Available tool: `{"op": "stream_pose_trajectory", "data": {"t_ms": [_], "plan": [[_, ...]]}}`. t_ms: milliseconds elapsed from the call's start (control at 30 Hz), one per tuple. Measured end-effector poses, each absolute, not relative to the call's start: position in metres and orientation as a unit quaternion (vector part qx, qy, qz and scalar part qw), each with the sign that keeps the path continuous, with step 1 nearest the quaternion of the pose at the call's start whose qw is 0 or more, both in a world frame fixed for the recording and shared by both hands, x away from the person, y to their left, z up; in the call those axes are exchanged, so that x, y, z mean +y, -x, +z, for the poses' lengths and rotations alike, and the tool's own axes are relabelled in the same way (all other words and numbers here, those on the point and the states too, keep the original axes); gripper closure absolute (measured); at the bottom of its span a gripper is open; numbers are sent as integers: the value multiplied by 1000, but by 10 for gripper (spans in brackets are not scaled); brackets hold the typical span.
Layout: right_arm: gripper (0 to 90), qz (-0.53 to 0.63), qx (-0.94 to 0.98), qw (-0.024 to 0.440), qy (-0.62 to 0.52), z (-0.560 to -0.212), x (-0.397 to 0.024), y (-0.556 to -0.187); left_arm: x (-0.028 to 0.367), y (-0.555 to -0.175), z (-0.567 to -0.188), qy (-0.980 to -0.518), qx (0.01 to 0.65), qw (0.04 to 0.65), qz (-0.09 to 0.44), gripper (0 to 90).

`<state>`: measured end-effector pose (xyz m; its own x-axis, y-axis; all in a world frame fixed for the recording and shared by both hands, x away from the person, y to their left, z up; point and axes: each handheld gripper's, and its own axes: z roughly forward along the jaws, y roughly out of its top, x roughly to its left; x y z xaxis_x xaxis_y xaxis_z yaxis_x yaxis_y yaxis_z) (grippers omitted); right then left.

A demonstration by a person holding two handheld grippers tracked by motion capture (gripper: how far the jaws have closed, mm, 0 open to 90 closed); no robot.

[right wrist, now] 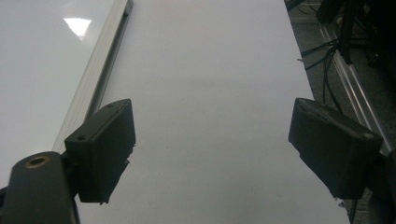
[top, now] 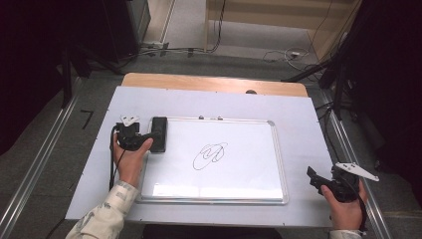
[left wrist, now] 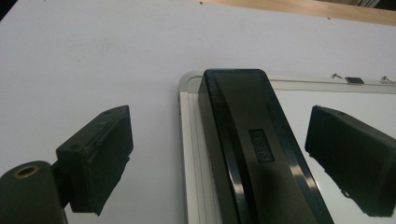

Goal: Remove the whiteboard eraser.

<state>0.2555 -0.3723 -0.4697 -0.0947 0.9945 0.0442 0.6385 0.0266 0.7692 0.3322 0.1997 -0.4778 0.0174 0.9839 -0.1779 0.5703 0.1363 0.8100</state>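
Whiteboard eraser (left wrist: 252, 149) is found on the whiteboard's (top: 249, 191) upper left corner, straddled but ungripped by the released left gripper (left wrist: 224, 158); right gripper (right wrist: 224, 154) is held spread over bare table (right wrist: 210, 70)

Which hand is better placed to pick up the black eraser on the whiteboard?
Left. Its tool is open with the eraser between the jaws, not yet gripped. The right tool hangs open beside the whiteboard's far edge.

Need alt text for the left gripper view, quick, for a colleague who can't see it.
The left gripper has its black jaws open on either side of a black eraser, not touching it. The eraser lies along the whiteboard's left edge, on the white table cover.
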Motion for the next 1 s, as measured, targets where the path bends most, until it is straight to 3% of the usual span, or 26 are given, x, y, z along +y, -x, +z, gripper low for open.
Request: {"op": "stream_pose_trajectory", "data": {"t_ms": [367, 1000], "plan": [[133, 327, 663, 271, -616, -470, -372, -256, 182, -349, -484, -617, 646, 366, 261, 108], [132, 328, 665, 270, -615, -470, -373, -256, 169, -370, -490, -624, 656, 328, 270, 213]]}}
